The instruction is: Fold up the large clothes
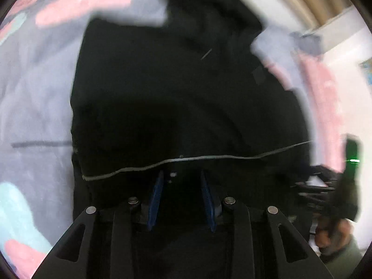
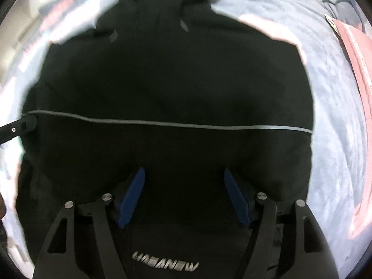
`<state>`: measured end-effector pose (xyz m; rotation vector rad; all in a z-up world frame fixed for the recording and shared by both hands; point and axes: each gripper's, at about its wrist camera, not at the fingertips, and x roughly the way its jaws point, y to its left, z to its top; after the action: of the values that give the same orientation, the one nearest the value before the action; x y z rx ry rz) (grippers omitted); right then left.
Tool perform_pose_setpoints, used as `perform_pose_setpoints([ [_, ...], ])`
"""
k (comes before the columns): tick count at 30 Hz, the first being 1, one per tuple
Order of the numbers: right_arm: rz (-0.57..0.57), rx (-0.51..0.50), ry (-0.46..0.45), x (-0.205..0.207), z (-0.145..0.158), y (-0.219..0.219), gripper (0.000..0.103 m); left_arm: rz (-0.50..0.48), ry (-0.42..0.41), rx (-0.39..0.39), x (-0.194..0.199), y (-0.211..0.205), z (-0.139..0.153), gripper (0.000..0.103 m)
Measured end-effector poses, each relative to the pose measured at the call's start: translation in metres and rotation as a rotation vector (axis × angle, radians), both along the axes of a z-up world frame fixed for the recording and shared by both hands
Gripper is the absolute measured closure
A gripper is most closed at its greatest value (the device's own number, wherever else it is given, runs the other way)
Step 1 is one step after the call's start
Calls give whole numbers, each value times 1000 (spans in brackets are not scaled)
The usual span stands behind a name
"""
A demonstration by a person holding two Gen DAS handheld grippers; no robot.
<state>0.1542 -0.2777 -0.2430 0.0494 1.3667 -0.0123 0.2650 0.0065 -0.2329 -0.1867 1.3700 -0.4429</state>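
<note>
In both wrist views we see a black hooded jacket spread across a bed with a lavender blanket that carries pink and mint patches. A thin grey piping line crosses the jacket from 9 o'clock to 3 o'clock, and its hood reaches up toward 12 o'clock in the right wrist view. Silver lettering sits on the dark cloth near 6 o'clock, between the arms of our right tongs.

Our right tongs stand wide apart, blue pads splayed at either side, with black cloth below and between them; nothing is pinched. At 9 o'clock in that view a black finger of the other tool meets the jacket's edge right at the piping.

In the blurred left wrist view, the jacket fills the middle, and the same piping runs just above our left tongs. Their blue pads are partly apart with black cloth lying between them; we cannot tell whether they have hold of it. At 4 o'clock a person's hand shows beside a dark device.
</note>
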Motion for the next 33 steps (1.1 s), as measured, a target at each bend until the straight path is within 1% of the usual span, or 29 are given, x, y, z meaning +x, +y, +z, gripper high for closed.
perform_pose_setpoints([
  [1, 9, -18, 0, 1, -7, 3, 31, 19, 6, -27, 2, 4, -8, 70],
  [3, 15, -37, -7, 1, -12, 6, 31, 35, 30, -57, 7, 10, -9, 70],
  [5, 18, -39, -8, 2, -13, 7, 31, 26, 39, -59, 9, 11, -6, 70],
  [8, 21, -33, -2, 3, -12, 7, 31, -14, 18, -39, 8, 7, 8, 70],
  [10, 32, -32, 2, 2, -5, 5, 30, -38, -16, -63, 2, 7, 29, 70],
  [12, 44, -22, -18, 0, 6, 5, 30, -42, -56, -97, -2, 9, 47, 70],
  [14, 61, -25, -72, -2, 24, 9, 30, -31, -94, -105, -6, 16, 59, 70],
  [15, 65, -31, -88, -4, 29, 9, 30, -18, -115, -90, -5, 17, 61, 69],
  [17, 70, -52, -132, 2, 38, 14, 30, 0, -119, -36, -4, 18, 55, 69],
  [18, 69, -57, -142, 4, 38, 17, 30, 15, -99, 9, 0, 19, 45, 69],
  [19, 67, -62, -144, 9, 35, 19, 30, 33, -63, 54, 5, 22, 30, 69],
  [20, 63, -67, -138, 14, 31, 22, 31, 39, -33, 59, 9, 24, 17, 69],
  [21, 52, -81, -121, 18, 20, 22, 31, 38, -19, 41, 10, 26, 5, 69],
  [22, 39, -97, -84, 25, 6, 21, 32, 32, -20, 34, 11, 26, 3, 69],
  [23, 31, -99, -20, 31, -12, 18, 32, 16, -17, 32, 13, 26, 5, 69],
  [24, 23, -77, -2, 32, -17, 15, 32, -4, -17, 33, 14, 26, 9, 69],
  [26, 26, -47, -4, 32, -13, 11, 32, -50, -33, 31, 12, 24, 22, 69],
  [27, 41, -35, 2, 31, -9, 9, 33, -78, -52, 19, 10, 24, 36, 69],
  [29, 52, -2, 5, 29, 3, 1, 36, -103, -100, -11, 18, 20, 58, 69],
  [30, 46, 31, -12, 31, 15, -5, 36, -104, -151, -30, 28, 21, 77, 69],
  [32, 23, 76, -71, 39, 38, -17, 36, -81, -215, -23, 49, 18, 99, 69],
  [33, 2, 90, -124, 50, 54, -26, 36, -64, -253, -23, 65, 15, 110, 69],
])
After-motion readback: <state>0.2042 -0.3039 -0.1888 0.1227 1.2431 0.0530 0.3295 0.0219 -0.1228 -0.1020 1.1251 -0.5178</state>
